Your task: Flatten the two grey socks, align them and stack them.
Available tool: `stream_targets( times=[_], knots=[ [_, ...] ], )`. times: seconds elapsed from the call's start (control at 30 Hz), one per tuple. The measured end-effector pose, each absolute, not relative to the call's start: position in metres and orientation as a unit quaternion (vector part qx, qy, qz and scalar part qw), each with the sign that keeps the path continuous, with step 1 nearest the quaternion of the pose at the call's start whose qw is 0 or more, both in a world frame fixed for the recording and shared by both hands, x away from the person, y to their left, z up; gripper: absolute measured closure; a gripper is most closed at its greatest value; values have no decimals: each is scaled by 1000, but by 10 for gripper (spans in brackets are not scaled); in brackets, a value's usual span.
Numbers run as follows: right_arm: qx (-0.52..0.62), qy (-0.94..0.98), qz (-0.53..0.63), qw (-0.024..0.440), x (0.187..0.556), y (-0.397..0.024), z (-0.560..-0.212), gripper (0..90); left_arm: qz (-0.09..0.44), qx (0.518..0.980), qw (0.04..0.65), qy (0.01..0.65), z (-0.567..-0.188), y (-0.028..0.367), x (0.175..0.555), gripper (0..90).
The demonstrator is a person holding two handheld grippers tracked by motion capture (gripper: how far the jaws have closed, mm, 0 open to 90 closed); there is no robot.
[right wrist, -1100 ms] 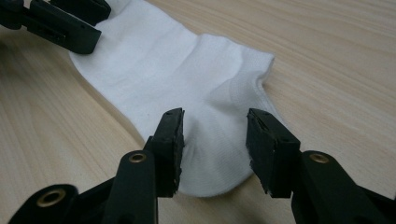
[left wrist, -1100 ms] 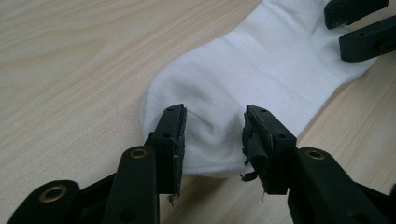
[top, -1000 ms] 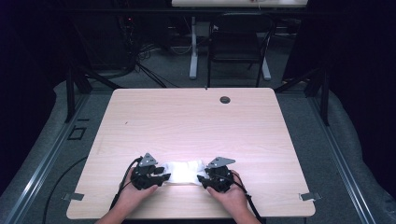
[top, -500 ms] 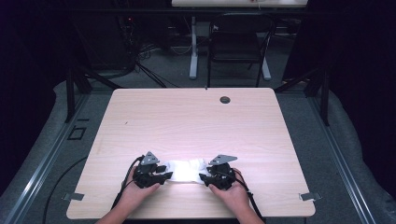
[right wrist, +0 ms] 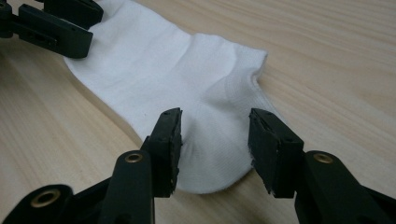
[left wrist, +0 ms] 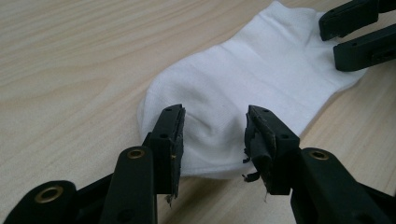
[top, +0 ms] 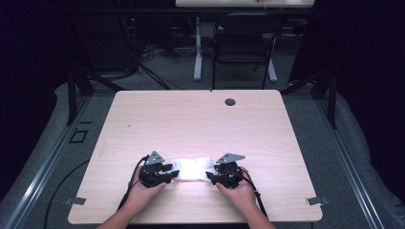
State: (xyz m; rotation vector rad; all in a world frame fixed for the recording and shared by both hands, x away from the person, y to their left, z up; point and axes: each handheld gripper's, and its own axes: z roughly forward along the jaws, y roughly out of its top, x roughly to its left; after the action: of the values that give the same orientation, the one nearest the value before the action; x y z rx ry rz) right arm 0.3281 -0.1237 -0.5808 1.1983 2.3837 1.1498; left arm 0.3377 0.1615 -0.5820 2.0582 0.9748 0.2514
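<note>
White ankle sock (top: 190,169) lies flat on the wooden table (top: 200,119), near the front edge, between both hands. Left gripper (top: 168,172) sits at the sock's left end, jaws parted wide; in the left gripper view its gripper (left wrist: 214,135) straddles the rounded end of the sock (left wrist: 243,88), pads not pinching fabric. Right gripper (top: 213,174) is at the other end, also spread wide; in the right gripper view it (right wrist: 215,140) brackets the sock (right wrist: 187,93) without clamping. Each gripper view shows the opposite gripper's jaws at the sock's far end. Small dark grommet (top: 230,101) near the table's far edge. No logos, labels or print readable anywhere.
</note>
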Motion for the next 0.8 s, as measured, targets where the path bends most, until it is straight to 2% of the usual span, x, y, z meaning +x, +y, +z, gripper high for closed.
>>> stream_targets(
  times=[0.47,0.8],
  knots=[
    [404,814,396,132,335,-126,-583,522,116,816,423,377,-586,159,341,531],
    [403,816,391,135,335,-124,-581,498,110,816,426,375,-584,158,340,466]
  ],
)
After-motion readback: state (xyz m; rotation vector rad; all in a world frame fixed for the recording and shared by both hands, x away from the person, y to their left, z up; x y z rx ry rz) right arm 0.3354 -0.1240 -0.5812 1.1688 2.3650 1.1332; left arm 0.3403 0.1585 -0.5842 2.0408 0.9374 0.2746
